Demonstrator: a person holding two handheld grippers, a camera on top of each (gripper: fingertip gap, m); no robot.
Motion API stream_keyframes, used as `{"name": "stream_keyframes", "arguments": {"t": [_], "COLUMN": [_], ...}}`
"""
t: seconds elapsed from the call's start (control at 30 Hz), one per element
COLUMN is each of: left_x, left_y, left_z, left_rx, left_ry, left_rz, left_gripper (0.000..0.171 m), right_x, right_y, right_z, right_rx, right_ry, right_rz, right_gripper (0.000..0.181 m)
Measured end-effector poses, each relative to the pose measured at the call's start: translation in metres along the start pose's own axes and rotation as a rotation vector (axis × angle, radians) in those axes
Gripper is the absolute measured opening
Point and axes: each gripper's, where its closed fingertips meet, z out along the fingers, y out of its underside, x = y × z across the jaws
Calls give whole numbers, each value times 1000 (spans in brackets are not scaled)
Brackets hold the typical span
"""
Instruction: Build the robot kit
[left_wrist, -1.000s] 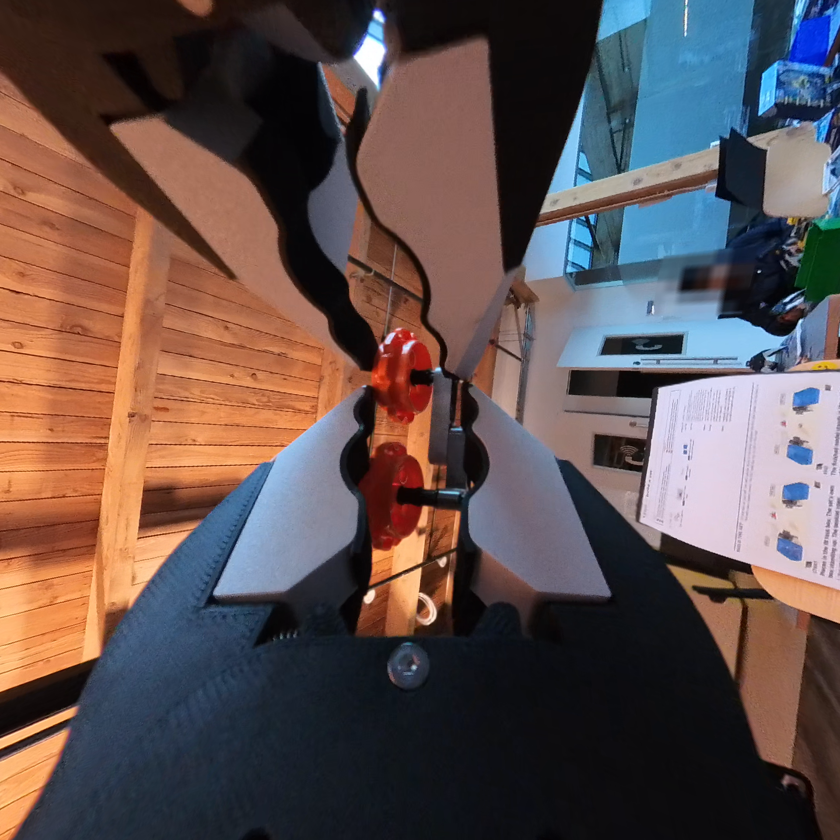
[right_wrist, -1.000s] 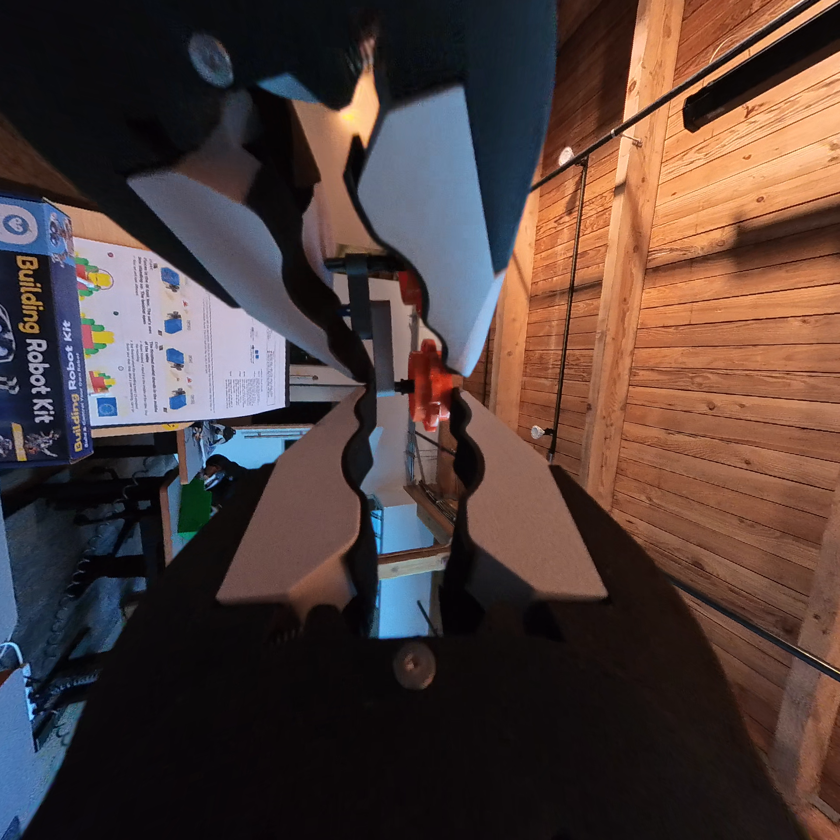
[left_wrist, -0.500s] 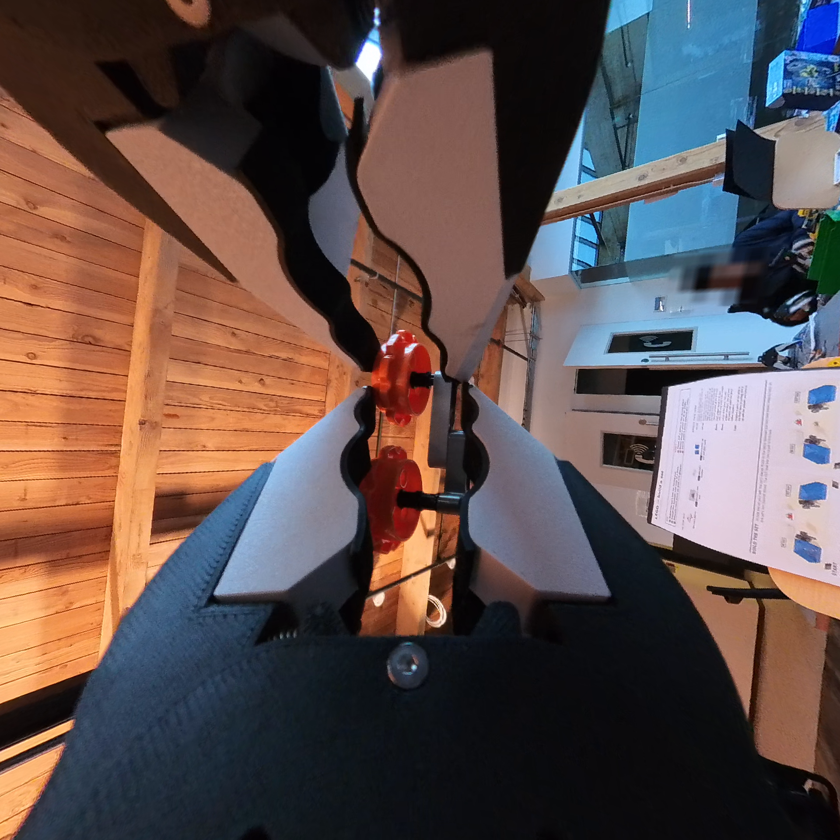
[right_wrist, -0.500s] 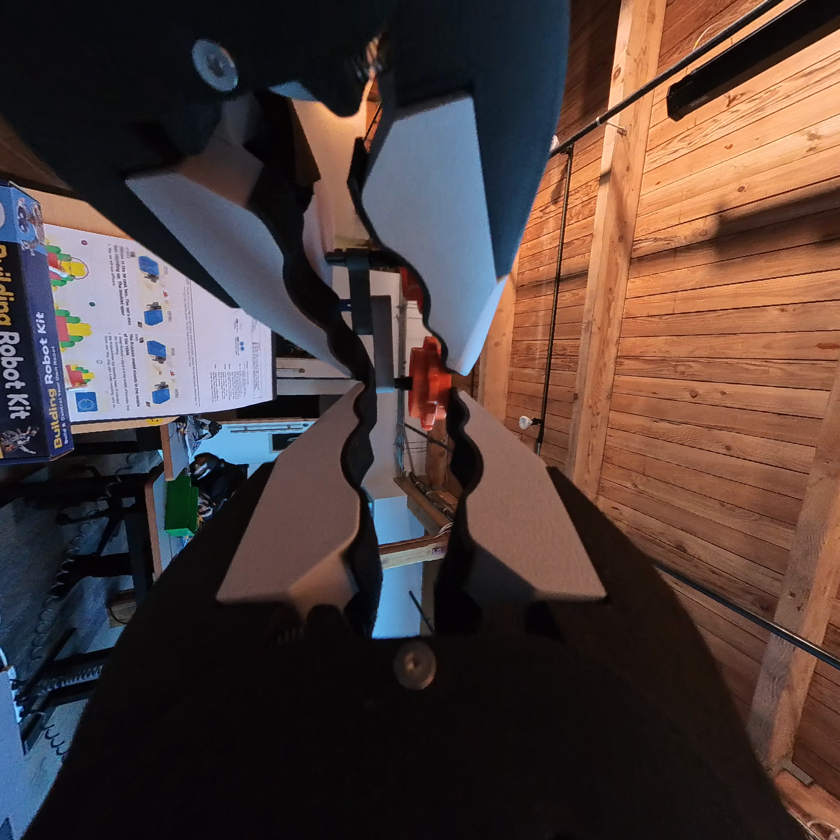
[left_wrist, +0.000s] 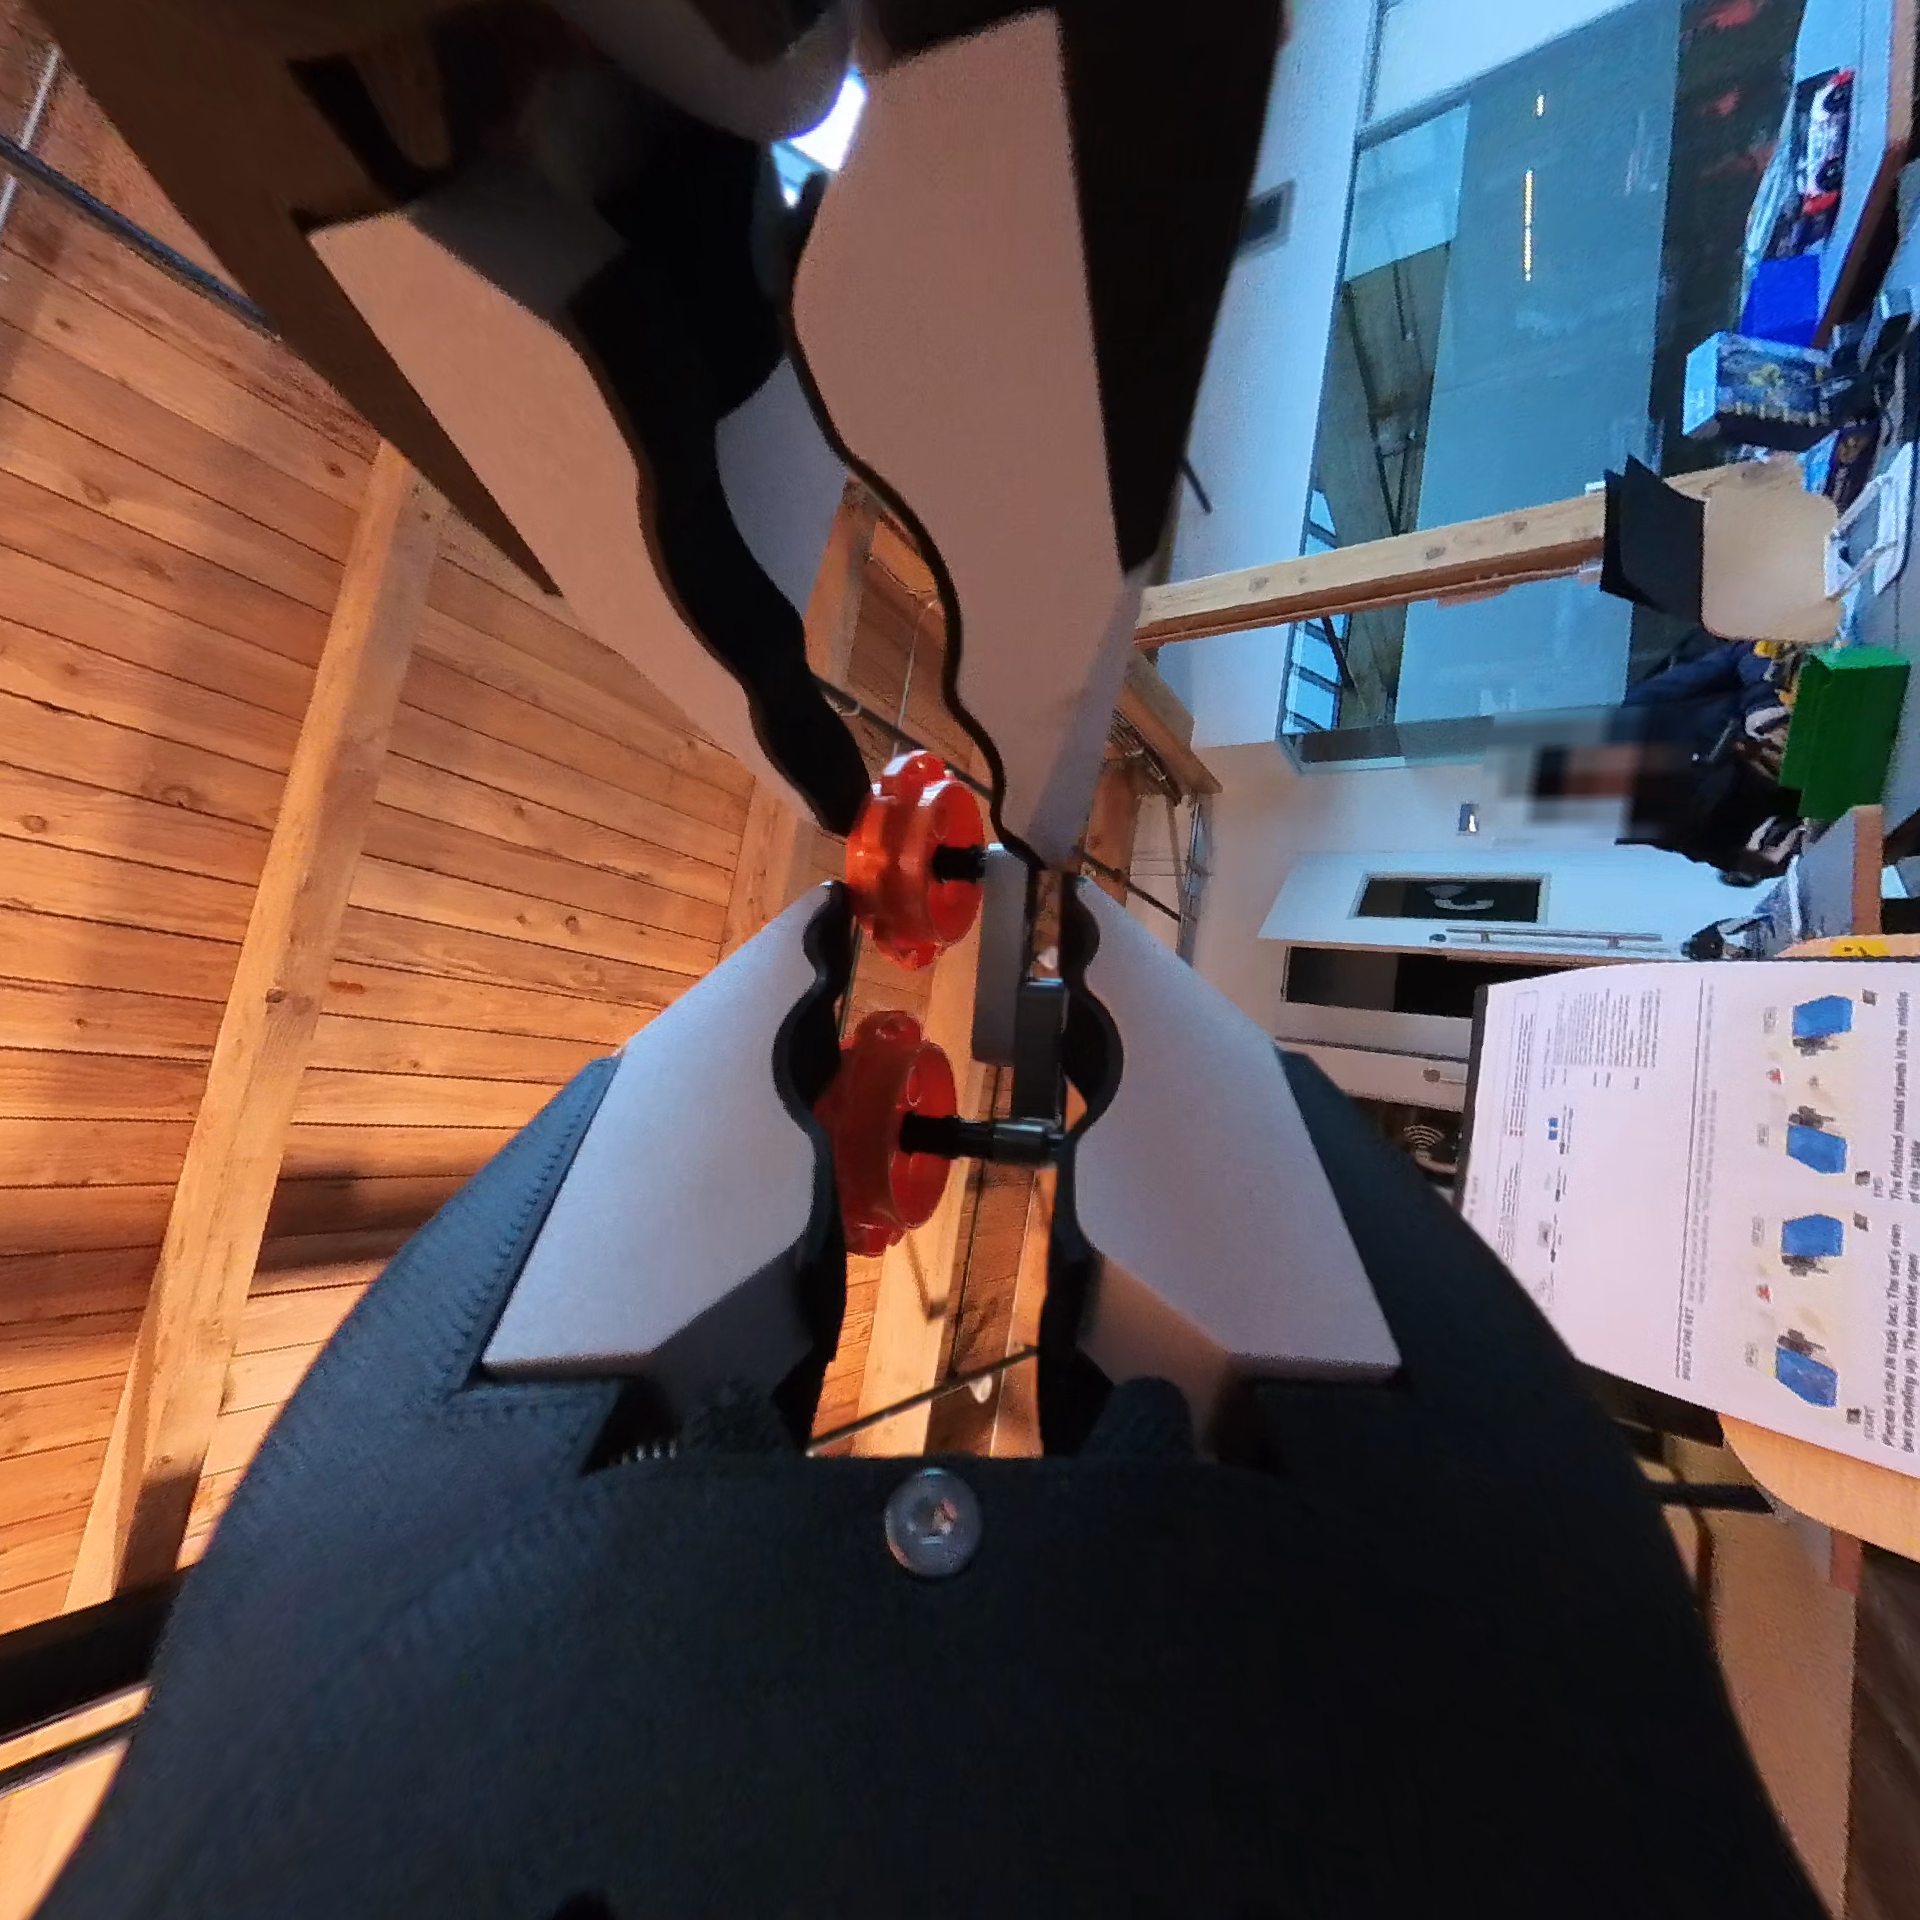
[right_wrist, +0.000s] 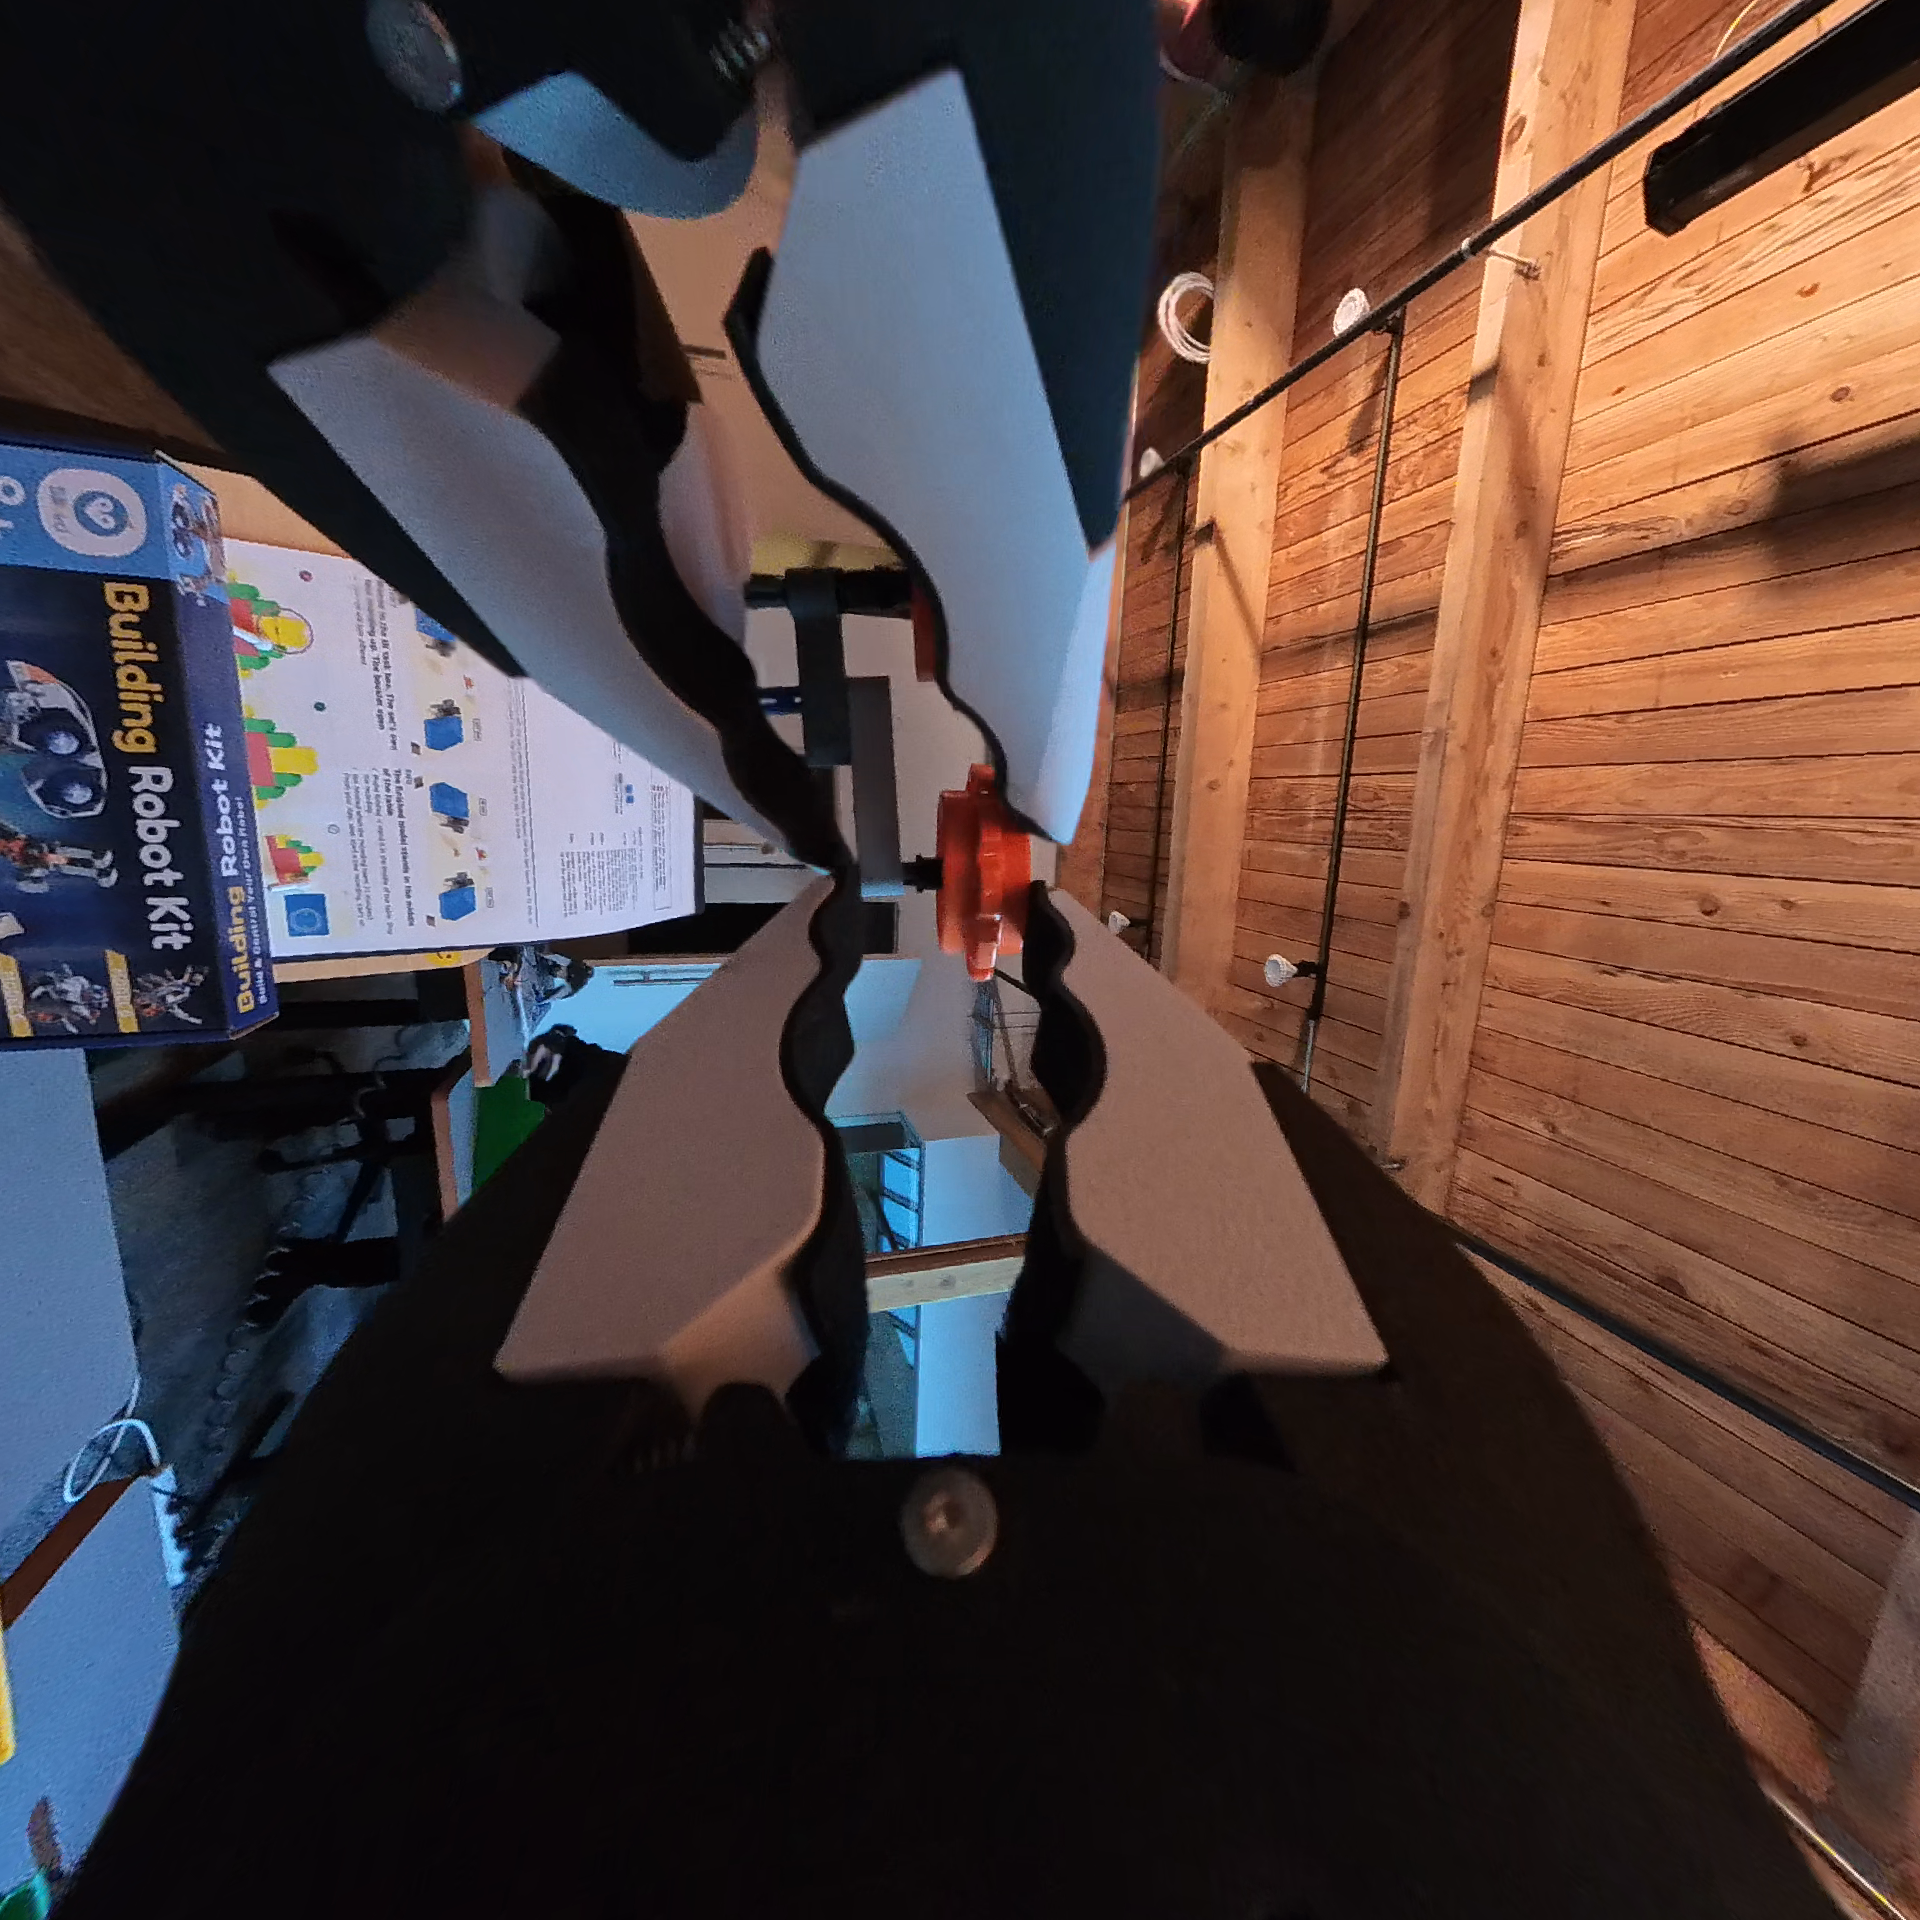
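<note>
A small assembly hangs in the air between both grippers: a grey beam (left_wrist: 1000, 966) with two orange toothed wheels on black axles. My left gripper (left_wrist: 951, 899) is shut on its near end, with the lower orange wheel (left_wrist: 883, 1132) and a dark link (left_wrist: 1039, 1049) between its fingers. The right gripper (left_wrist: 945, 826) comes in from the top, tip to tip with the left, around the upper orange wheel (left_wrist: 914, 873). In the right wrist view my right gripper (right_wrist: 935, 888) is shut on that orange wheel (right_wrist: 977, 868) and the grey beam (right_wrist: 873, 790); the left gripper reaches in from above.
A wooden plank wall (left_wrist: 260, 831) with posts and a thin black rod (right_wrist: 1351, 675) fills one side. A printed sheet with coloured pictures (left_wrist: 1704, 1195) and a dark blue box (right_wrist: 114, 790) stand on the other side. A green box (left_wrist: 1844, 727) and a person are farther off.
Both grippers have shifted and turned a little together, so the background has slid in both views. Both keep the same hold on the assembly.
</note>
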Motion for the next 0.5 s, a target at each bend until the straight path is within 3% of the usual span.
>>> {"name": "stream_keyframes", "arguments": {"t": [0.17, 0.47, 0.5], "left_x": [0, -3, -1], "left_y": [5, 6, 6], "left_z": [-1, -13, -14], "left_rx": [-23, 68, 64], "left_ry": [27, 39, 57], "left_rz": [2, -32, -50], "left_gripper": [28, 21, 22], "right_x": [-3, -4, -4], "right_y": [-1, -15, -14], "right_z": [1, -14, -14], "right_rx": [39, 218, 218], "right_ry": [-11, 43, 33], "right_rz": [-3, -81, -68], "right_gripper": [32, 30, 21]}}
